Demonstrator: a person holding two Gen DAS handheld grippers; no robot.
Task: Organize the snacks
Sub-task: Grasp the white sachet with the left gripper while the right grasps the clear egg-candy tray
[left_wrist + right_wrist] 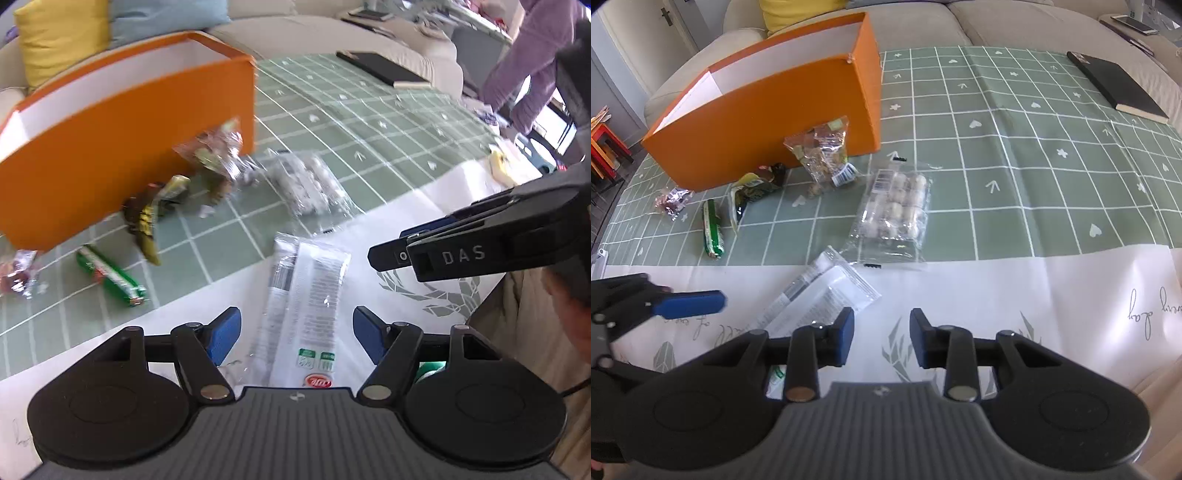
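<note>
An orange box [122, 147] [768, 114] stands open-topped at the back left of the table. A long white snack packet [303, 306] [820, 299] lies flat on the white cloth. My left gripper [293, 332] is open with its fingers on either side of the packet's near half, not touching it. My right gripper [882, 338] is open and empty, just right of the packet. A clear bag of round white sweets [310, 181] [897, 210], a clear bag of mixed sweets [218, 151] [823, 155], a green bar [110, 277] [713, 229] and a dark yellow wrapper [147, 218] [753, 188] lie in front of the box.
A small pink-red sweet bag [16, 277] [672, 201] lies at the far left. A black book [384, 68] [1115, 85] sits at the back right. A sofa with a yellow cushion [62, 37] runs behind the table. A person in purple [528, 74] stands at right.
</note>
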